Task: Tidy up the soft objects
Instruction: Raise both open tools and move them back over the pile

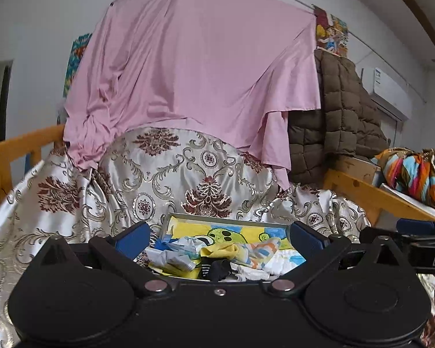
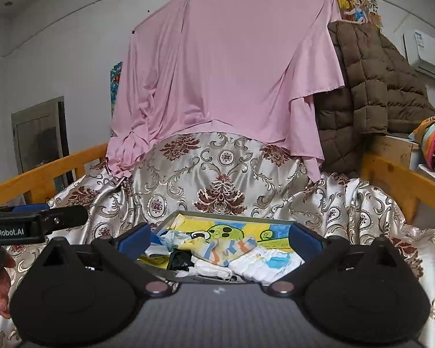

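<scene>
A metal tray (image 1: 185,217) (image 2: 171,220) with a yellow cartoon lining lies on the patterned bedspread. Inside it is a heap of small soft items: a yellow sock (image 1: 219,251), a striped sock (image 2: 232,249), a black sock (image 1: 214,269) (image 2: 180,259) and white cloths (image 2: 258,266). My left gripper (image 1: 219,239) hovers just in front of the tray, open, nothing between its blue pads. My right gripper (image 2: 220,239) hangs the same way, open and empty. Each gripper shows at the edge of the other's view.
A satin floral bedspread (image 1: 171,174) covers the bed. A pink sheet (image 1: 194,66) hangs behind it, with a brown quilted jacket (image 1: 339,110) to the right. Wooden bed rails (image 1: 371,194) (image 2: 43,171) run along both sides. A colourful cloth bundle (image 1: 414,174) sits far right.
</scene>
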Demonstrator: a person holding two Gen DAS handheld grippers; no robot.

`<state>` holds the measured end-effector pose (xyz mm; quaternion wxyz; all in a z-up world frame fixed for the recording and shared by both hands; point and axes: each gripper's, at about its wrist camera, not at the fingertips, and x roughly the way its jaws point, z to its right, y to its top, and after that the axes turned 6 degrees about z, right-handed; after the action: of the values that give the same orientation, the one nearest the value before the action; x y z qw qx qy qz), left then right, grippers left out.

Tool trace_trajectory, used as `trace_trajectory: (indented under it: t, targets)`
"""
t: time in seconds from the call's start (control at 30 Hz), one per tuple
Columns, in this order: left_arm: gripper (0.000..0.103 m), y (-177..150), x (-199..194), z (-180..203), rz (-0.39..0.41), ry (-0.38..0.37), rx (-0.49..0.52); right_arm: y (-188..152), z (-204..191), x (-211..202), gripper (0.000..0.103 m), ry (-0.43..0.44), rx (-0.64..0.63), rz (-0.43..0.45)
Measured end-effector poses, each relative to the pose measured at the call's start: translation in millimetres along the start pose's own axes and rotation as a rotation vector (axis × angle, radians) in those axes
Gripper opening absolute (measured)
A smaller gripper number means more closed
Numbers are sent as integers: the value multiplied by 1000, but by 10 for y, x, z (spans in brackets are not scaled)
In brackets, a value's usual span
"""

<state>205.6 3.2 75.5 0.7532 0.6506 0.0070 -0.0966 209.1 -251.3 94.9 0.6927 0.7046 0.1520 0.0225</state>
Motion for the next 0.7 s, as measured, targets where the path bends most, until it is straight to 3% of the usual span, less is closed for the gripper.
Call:
trace_trajectory:
  t: [0.4, 0.7]
  targets:
    - [102, -260, -567, -36, 16, 5, 20, -326, -272, -522, 103, -15, -113, 78]
    - [102, -421, -844, -104, -3, 10, 29, -554, -331, -661, 103, -7, -89, 51]
